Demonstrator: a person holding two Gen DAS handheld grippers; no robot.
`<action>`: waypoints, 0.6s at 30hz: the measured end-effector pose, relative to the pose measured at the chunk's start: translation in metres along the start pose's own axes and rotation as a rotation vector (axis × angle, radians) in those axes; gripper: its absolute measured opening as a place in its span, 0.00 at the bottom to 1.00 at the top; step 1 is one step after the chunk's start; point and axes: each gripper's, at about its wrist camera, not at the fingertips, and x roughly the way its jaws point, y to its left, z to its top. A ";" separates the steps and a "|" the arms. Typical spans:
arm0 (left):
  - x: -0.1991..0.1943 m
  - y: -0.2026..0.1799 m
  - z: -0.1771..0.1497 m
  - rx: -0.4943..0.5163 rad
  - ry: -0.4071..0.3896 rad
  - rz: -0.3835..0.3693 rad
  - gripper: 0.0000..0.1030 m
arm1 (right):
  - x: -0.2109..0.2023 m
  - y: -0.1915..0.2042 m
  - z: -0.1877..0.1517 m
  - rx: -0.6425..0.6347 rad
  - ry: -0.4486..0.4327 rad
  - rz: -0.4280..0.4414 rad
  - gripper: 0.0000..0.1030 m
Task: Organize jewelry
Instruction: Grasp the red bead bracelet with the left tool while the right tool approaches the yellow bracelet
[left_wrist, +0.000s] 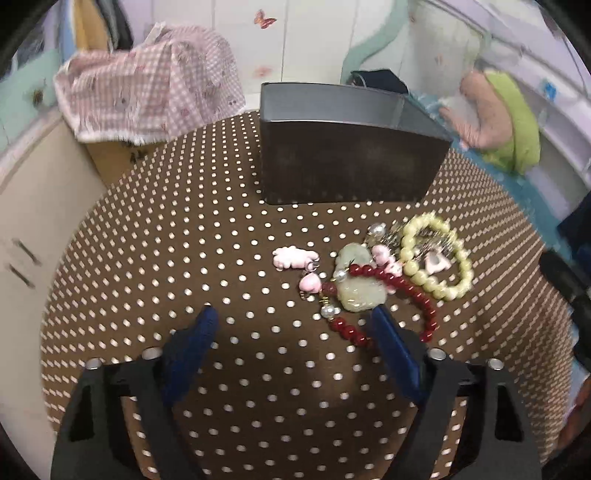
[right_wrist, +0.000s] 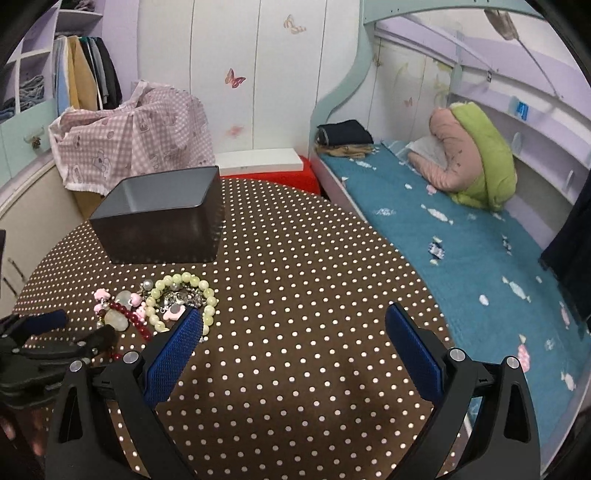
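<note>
A heap of jewelry lies on the brown dotted tablecloth (left_wrist: 184, 240): a red bead bracelet (left_wrist: 410, 290), a pale yellow bead bracelet (left_wrist: 461, 258), a jade pendant (left_wrist: 356, 297) and pink charms (left_wrist: 293, 257). My left gripper (left_wrist: 295, 319) is open just in front of the heap, its right pad beside the red beads, nothing between the pads. Behind the heap stands an open dark grey box (left_wrist: 347, 162). In the right wrist view the heap (right_wrist: 162, 302) lies left of my open right gripper (right_wrist: 293, 319), whose left pad almost reaches the yellow beads. The left gripper (right_wrist: 86, 325) shows at the far left.
The grey box (right_wrist: 162, 221) sits toward the back of the round table (right_wrist: 314, 258). A bed with a blue blanket (right_wrist: 461, 240) and a pink and green pillow (right_wrist: 476, 162) runs along the right. A pink checked cloth (right_wrist: 136, 129) drapes over the cabinet behind.
</note>
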 end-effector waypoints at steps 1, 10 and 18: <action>0.000 0.002 -0.001 0.007 -0.003 0.009 0.63 | 0.002 -0.001 0.000 0.005 0.006 0.013 0.93; -0.014 0.037 -0.010 -0.010 -0.021 -0.001 0.10 | 0.025 0.004 0.004 -0.020 0.055 0.077 0.93; -0.017 0.047 -0.013 -0.002 -0.030 -0.046 0.06 | 0.055 0.024 0.009 -0.069 0.130 0.120 0.91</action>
